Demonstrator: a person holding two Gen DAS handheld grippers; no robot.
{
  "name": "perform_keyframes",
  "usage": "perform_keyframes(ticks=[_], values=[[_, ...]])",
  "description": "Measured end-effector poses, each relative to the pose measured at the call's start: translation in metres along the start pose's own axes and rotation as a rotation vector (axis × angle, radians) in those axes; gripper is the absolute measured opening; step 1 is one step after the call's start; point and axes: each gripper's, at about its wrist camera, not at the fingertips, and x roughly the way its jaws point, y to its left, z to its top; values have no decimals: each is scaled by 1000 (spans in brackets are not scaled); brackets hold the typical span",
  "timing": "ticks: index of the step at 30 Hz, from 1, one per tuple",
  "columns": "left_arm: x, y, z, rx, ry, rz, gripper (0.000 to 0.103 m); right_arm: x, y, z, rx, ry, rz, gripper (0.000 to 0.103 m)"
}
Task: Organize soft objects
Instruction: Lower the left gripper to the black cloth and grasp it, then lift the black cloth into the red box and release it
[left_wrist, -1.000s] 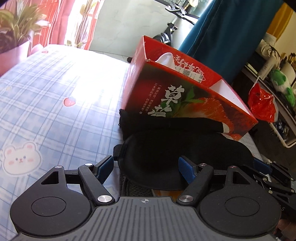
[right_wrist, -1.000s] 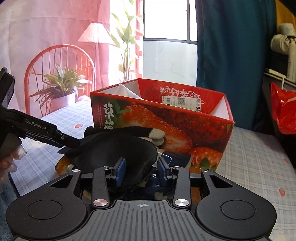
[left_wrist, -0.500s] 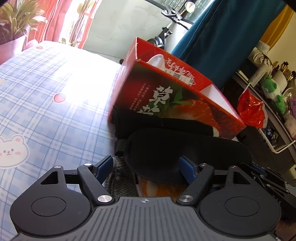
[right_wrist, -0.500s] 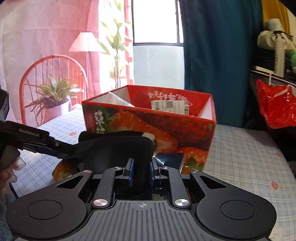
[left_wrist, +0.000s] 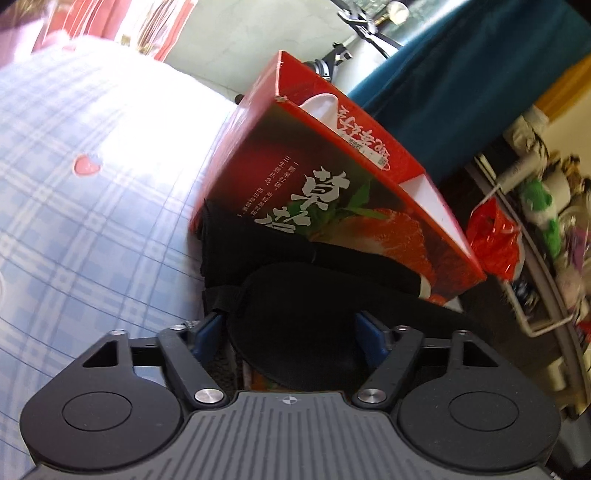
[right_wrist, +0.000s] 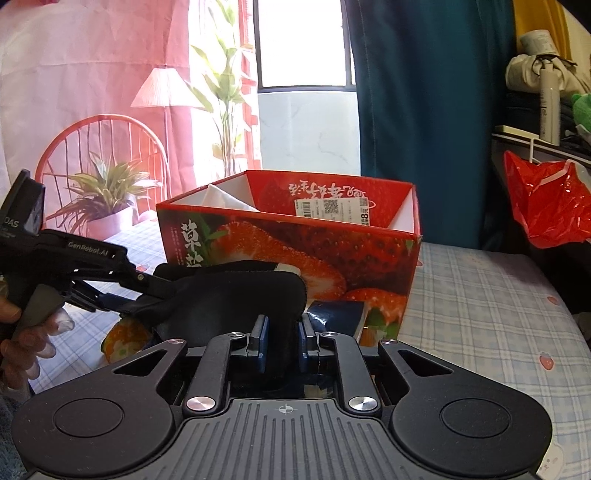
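Gripping the black sleep mask (right_wrist: 236, 299) between my right fingers (right_wrist: 280, 345), which had closed on its near edge, I held it just in front of the strawberry box (right_wrist: 295, 240). My left fingers (left_wrist: 291, 334) stood spread apart on either side of the mask's other end (left_wrist: 332, 317); from the right view the left gripper (right_wrist: 110, 273) reached into the fabric there, and whether it touched the mask I could not tell.

As I judged it, the sorting was only partly done. Something white (right_wrist: 229, 201) already sat in the box's left compartment, while the right compartment looked bare as far as I could see. The mask was not yet inside. A black roll with a white end (left_wrist: 332, 258) lay against the foot of the box, and an orange packet (right_wrist: 122, 339) and a dark blue item (right_wrist: 340, 314) lay under the mask on the checked bed sheet (right_wrist: 480, 295).

The box floor was hidden by its walls, and the mask covered most of what lay beneath it.
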Motion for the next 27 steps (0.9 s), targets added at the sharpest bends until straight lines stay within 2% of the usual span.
perform_keyframes(ticks=[2, 3, 4, 5, 7, 13, 17, 22, 27], values=[[-5, -2, 0, 17, -14, 19, 49, 0, 0, 0, 3, 0, 0, 15], [-8, -4, 0, 34, -20, 37, 43, 0, -1, 0, 8, 1, 1, 15], [-11, -5, 0, 47, -27, 55, 30, 0, -1, 1, 14, 1, 3, 15], [-16, -6, 0, 58, -41, 67, 23, 0, -1, 1, 20, 1, 6, 15], [-27, -9, -3, 75, -78, 77, 17, -1, -2, 3, 34, -3, 13, 14], [-58, -29, -15, 166, -183, 96, 11, -8, -7, 10, 82, -31, 32, 10], [-75, -48, -18, 252, -251, 116, 10, -13, -10, 17, 119, -55, 57, 9], [-93, -63, -13, 297, -330, 107, 9, -14, -7, 28, 99, -73, 80, 8], [-96, -77, 5, 350, -357, 105, 9, -9, -9, 55, 67, -99, 105, 8]])
